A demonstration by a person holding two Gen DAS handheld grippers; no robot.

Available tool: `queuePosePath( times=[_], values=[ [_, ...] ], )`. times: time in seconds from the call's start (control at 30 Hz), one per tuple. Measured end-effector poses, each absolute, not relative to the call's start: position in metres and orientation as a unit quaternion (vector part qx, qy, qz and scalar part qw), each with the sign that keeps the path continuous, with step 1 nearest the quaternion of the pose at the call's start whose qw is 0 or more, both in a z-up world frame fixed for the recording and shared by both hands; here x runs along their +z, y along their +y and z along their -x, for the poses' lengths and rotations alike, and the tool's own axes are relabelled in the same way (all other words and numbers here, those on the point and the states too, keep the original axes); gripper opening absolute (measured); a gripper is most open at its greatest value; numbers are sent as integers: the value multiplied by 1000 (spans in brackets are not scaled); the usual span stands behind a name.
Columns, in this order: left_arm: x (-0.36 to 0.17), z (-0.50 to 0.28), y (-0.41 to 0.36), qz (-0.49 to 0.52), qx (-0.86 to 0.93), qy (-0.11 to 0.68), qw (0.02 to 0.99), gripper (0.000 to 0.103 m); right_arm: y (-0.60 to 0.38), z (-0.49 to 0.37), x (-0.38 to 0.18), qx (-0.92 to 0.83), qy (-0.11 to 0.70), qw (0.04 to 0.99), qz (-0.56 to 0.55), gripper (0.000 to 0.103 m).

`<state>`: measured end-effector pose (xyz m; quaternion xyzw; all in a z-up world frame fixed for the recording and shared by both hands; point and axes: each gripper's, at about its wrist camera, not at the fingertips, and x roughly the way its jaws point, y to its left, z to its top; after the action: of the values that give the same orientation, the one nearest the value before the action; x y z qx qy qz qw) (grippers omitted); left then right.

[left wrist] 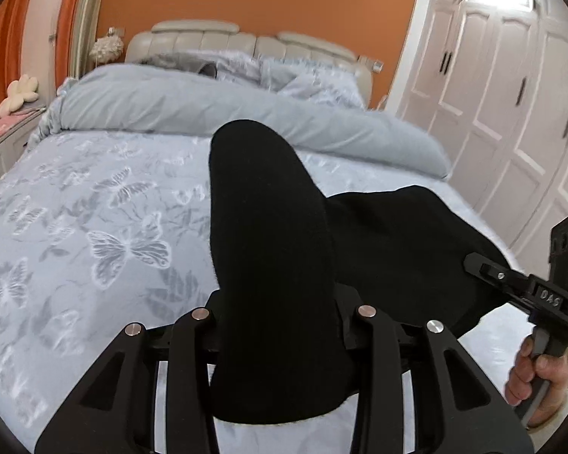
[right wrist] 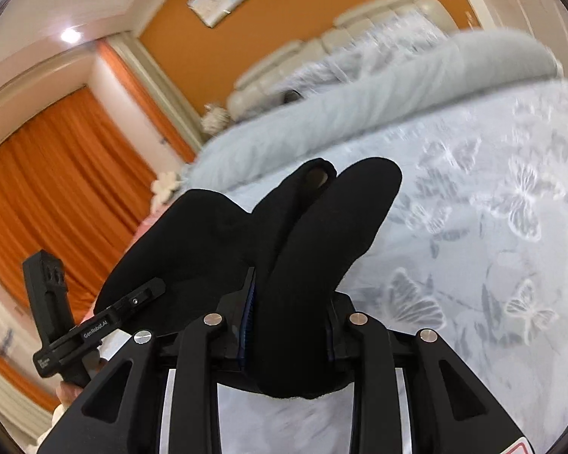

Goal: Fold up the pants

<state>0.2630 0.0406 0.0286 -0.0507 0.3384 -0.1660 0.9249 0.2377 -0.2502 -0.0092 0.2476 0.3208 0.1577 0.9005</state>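
Observation:
The black pants (left wrist: pixel 272 249) are held up over the bed between both grippers. In the left wrist view my left gripper (left wrist: pixel 280 314) is shut on a thick fold of the pants, which stands up and hides the fingertips. The rest of the cloth hangs right toward the other gripper (left wrist: pixel 511 283), gripped by a hand. In the right wrist view my right gripper (right wrist: pixel 287 325) is shut on another fold of the pants (right wrist: pixel 322 234), and the left gripper (right wrist: pixel 106 321) shows at the lower left. The right view is blurred.
The bed (left wrist: pixel 94 208) has a pale blue butterfly-print cover and a rolled duvet (left wrist: pixel 208 109) across the far end, before a padded headboard (left wrist: pixel 238 38). White wardrobe doors (left wrist: pixel 511 94) stand to the right. Orange curtains (right wrist: pixel 56 196) hang left of the bed.

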Motion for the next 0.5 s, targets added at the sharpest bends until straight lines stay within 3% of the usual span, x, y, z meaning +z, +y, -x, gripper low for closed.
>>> queuePosePath(
  times=[0.07, 0.13, 0.2, 0.27, 0.37, 0.43, 0.5],
  values=[
    [-17, -292, 31, 33, -153, 365, 918, 40, -254, -264, -54, 142, 360, 886, -254, 31],
    [-78, -314, 24, 11, -127, 428, 895, 48, -261, -286, -111, 107, 428, 861, -253, 43],
    [-98, -305, 35, 39, -97, 406, 908, 83, -277, -277, -131, 124, 403, 860, -287, 56],
    [-88, -293, 50, 50, -78, 386, 918, 88, -287, -270, -120, 90, 409, 866, -273, 61],
    [-57, -273, 73, 36, -43, 383, 922, 87, -295, -248, -72, 49, 371, 896, -238, 58],
    [-38, -255, 86, 36, -22, 377, 925, 87, -283, -231, -39, 63, 354, 907, -220, 47],
    [-21, -236, 93, 40, -17, 374, 926, 88, -259, -224, -22, 74, 362, 911, -185, 28]
  ],
)
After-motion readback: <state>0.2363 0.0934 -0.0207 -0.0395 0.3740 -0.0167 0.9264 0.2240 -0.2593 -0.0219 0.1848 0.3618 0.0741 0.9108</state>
